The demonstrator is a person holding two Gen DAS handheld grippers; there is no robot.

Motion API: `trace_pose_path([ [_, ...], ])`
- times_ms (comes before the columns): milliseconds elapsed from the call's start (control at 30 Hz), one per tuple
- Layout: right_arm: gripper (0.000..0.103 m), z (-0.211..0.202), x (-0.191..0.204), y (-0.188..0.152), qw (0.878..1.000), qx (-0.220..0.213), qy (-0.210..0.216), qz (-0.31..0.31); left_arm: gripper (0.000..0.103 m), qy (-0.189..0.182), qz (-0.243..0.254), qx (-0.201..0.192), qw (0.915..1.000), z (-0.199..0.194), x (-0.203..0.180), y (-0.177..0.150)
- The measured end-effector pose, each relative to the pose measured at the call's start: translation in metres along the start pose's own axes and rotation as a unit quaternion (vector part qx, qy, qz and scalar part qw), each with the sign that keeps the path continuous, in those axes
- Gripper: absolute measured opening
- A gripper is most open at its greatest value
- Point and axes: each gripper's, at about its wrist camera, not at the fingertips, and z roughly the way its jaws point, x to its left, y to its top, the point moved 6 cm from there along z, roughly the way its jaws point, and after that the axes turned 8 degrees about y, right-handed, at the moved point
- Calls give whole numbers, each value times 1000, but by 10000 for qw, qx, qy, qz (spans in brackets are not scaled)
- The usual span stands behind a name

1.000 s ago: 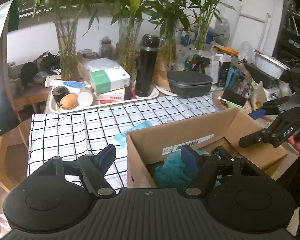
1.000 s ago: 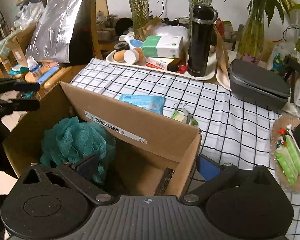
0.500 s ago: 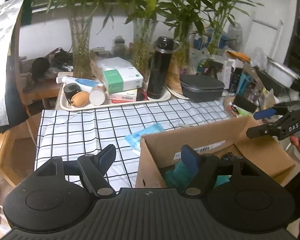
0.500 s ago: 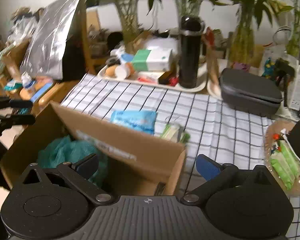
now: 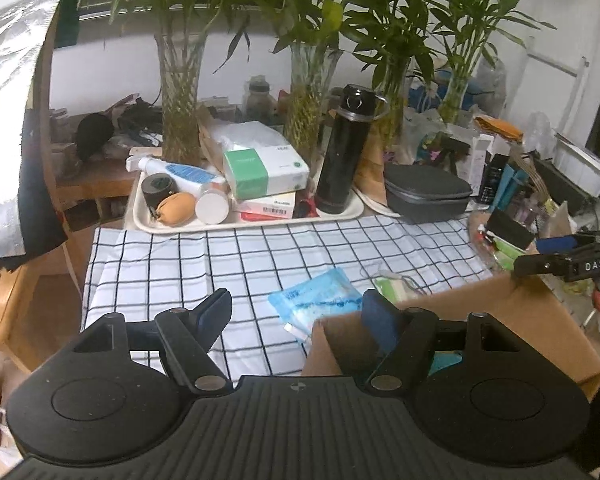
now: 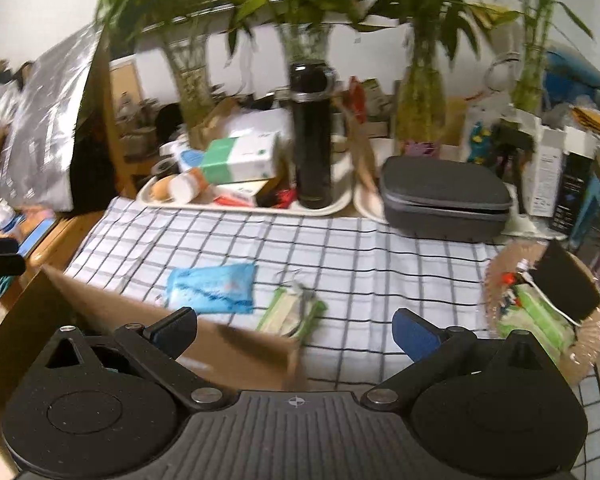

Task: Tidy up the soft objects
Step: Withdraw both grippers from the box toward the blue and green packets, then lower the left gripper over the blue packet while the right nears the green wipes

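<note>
A soft blue pack (image 5: 318, 296) (image 6: 214, 288) lies flat on the checked cloth (image 5: 240, 264), just beyond the cardboard box (image 5: 480, 308) (image 6: 112, 312). Beside it rests a green-and-white pack (image 6: 292, 312) (image 5: 394, 286) with loose strings. A sliver of teal mesh (image 5: 444, 358) shows inside the box behind my left fingers. My left gripper (image 5: 296, 312) is open and empty over the box's near corner. My right gripper (image 6: 294, 326) is open and empty above the box's far wall, its tips (image 5: 556, 254) seen at the right of the left wrist view.
A cream tray (image 5: 244, 224) at the back holds a tissue box (image 5: 264, 172), a black flask (image 5: 344, 148), bottles and a tan pouch. A grey case (image 5: 428, 196) sits right of it. Glass vases with bamboo line the back. A woven basket (image 6: 540, 308) of small items stands at right.
Both grippers have drawn back and up from the box, so less of its inside shows and more of the cloth and the two packs comes into view. Both stay open.
</note>
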Motion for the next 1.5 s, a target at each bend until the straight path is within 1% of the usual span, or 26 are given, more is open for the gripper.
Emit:
trace_pose_path([
  [67,103,0,-7,2,9998,-79,-126,121,71,13,40,-31,10000,6,0,4],
  [300,103,-6,-24,10,9982,-355,-293,390,71,-29,117,-100,9999,31,5,21],
  [433,103,-3,-32,12,9978,-365,-342,441,71,-66,102,-2,9999,45,8,27],
  [700,103,16,-45,17,9984,-200,-431,318,71,-107,205,182,9996,72,9,33],
  [833,103,23,-49,23,9985,-184,-293,427,71,-190,282,252,9991,82,9,35],
  [1067,102,42,-49,28,9996,-2,-130,255,71,-395,438,314,9978,95,9,37],
  [1167,102,51,-50,30,9998,94,-58,143,71,-568,542,378,9962,101,6,37],
  [1267,102,60,-48,31,9998,178,-28,33,71,-784,689,460,9935,107,2,36],
  [1333,102,66,-48,32,9997,227,-45,-19,71,-924,870,523,9905,110,-2,33],
  [1400,102,70,-48,33,9997,254,-58,-34,71,-1006,974,574,9885,114,-1,32],
  [1500,102,75,-47,37,9996,258,-61,-22,71,-1075,991,710,9867,125,3,29],
])
